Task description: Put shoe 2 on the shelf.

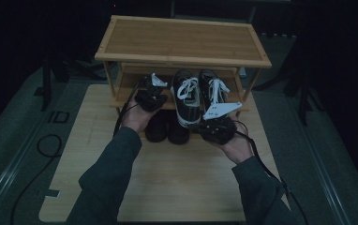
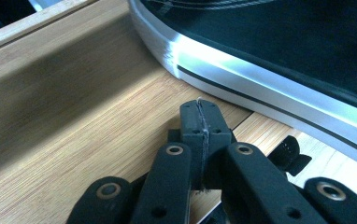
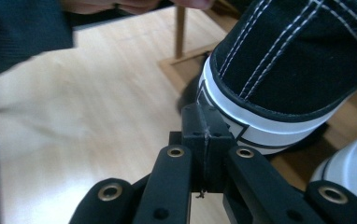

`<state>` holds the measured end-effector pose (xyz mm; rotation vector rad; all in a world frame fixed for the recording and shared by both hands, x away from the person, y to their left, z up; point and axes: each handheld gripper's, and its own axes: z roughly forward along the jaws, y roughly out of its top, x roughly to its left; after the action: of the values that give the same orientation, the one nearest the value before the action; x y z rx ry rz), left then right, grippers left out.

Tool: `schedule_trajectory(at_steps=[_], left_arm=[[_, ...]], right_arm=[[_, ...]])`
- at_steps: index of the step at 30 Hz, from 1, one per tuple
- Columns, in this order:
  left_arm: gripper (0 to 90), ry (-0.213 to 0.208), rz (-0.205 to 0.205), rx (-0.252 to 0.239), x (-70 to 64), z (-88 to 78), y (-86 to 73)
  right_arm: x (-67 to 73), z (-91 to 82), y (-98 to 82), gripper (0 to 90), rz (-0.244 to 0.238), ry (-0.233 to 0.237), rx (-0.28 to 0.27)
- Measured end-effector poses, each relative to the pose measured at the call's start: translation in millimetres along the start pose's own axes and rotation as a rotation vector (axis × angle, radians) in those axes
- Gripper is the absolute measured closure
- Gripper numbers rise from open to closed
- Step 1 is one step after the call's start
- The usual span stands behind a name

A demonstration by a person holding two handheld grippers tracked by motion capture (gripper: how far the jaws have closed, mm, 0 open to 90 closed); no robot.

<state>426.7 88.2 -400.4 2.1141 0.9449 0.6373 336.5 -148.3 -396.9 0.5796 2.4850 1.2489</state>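
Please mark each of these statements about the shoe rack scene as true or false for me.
1. The top shelf of the bamboo shoe rack holds a sneaker. False: it is bare.
2. Two black sneakers with white laces sit on the middle shelf. True.
3. The left gripper is wide open. False: its fingers are pressed together.
4. The right gripper is shut near a sneaker's white sole. True.
5. Dark shoes sit on the lowest level. True.

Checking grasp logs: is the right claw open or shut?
Shut. In its own view the right claw has both jaws pressed together, nothing between them, tips beside the sneaker heel.
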Motion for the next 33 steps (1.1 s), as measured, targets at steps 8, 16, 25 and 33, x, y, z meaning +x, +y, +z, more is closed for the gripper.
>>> schedule_trajectory(at_steps=[8,16,25,33], left_arm=[[90.0,-0.004,-0.004,-0.002,0.4,0.1,-0.2],[90.0,-0.003,-0.002,-0.001,0.3,0.1,-0.2],[90.0,-0.011,-0.004,-0.002,1.2,0.3,-0.3],[90.0,-0.014,-0.002,-0.002,2.1,0.2,-0.2]], right_arm=[[-6.3,2.9,1.1,90.0,-0.001,-0.003,-0.006],[-6.4,6.3,1.5,90.0,-0.017,-0.026,-0.004],[-9.1,16.5,6.4,90.0,-0.026,-0.057,-0.008],[-14.1,21.4,12.4,90.0,-0.027,-0.115,0.010]])
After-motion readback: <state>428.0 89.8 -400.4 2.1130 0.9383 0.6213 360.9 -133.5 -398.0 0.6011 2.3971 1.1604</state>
